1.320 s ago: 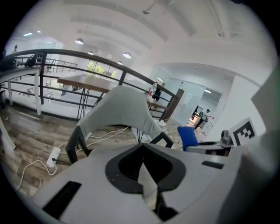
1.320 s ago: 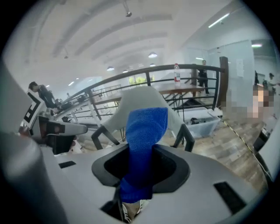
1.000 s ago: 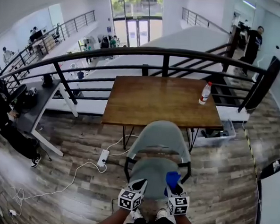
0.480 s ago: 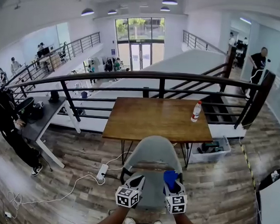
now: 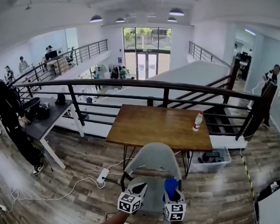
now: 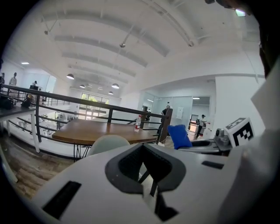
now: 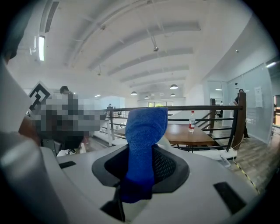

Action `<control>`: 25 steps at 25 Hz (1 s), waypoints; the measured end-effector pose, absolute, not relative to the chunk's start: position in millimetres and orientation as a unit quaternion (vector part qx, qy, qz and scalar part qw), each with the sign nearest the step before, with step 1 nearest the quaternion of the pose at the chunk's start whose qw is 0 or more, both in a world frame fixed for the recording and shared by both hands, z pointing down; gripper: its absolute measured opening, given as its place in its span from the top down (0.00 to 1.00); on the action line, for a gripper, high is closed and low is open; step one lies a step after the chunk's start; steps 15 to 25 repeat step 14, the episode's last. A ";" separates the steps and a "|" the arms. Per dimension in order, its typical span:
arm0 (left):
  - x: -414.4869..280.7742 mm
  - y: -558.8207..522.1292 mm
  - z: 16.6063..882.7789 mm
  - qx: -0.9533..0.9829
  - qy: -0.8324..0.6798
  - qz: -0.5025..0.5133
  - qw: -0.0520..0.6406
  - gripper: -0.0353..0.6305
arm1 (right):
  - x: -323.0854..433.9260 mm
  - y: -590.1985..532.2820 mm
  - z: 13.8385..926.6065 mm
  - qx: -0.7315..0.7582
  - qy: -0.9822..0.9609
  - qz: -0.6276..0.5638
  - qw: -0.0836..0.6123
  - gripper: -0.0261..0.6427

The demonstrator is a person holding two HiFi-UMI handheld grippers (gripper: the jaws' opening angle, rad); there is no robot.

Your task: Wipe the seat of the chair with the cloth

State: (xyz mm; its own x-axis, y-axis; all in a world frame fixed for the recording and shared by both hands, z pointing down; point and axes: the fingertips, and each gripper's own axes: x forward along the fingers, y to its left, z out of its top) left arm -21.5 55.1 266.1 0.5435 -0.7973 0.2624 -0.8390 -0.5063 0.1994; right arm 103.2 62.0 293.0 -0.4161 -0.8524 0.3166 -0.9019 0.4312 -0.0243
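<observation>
Cloth (image 7: 145, 140), blue, is sticking up from the right gripper (image 5: 172, 194), jaws clamping it. Left gripper (image 6: 148, 173) is staying closed on nothing. Both are lifting off the chair (image 5: 152, 164) seat vs a sec ago, so wiping's prob. pausing or done.

A chair (image 5: 155, 161) stands just in front of the person, its back toward a table (image 5: 153, 128) beyond it. A bottle (image 5: 196, 121) stands upright near the table's right end. A railing (image 5: 165, 89) runs behind the table. A desk (image 5: 43, 123) sits to the left. A power strip (image 5: 101, 177) lies on the floor left of the chair, and a box (image 5: 213, 159) sits below the table's right end. The left gripper (image 5: 138, 186) and right gripper (image 5: 171, 190) hang side by side over the chair's near edge, with a cloth (image 5: 170, 184) between the right one's jaws.
</observation>
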 end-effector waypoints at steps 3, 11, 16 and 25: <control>-23.6 57.2 263.4 0.869 -0.470 0.055 0.146 0.95 | 104.2 59.2 291.5 0.523 -0.838 0.091 0.126 0.76; -29.0 54.5 254.5 0.869 -0.475 0.046 0.130 0.95 | 99.7 54.6 282.8 0.520 -0.843 0.073 0.116 0.76; -27.0 54.5 256.7 0.869 -0.475 0.050 0.130 0.95 | 99.1 54.5 286.8 0.516 -0.845 0.072 0.121 0.76; -27.0 54.5 256.7 0.869 -0.475 0.050 0.130 0.95 | 99.1 54.5 286.8 0.516 -0.845 0.072 0.121 0.76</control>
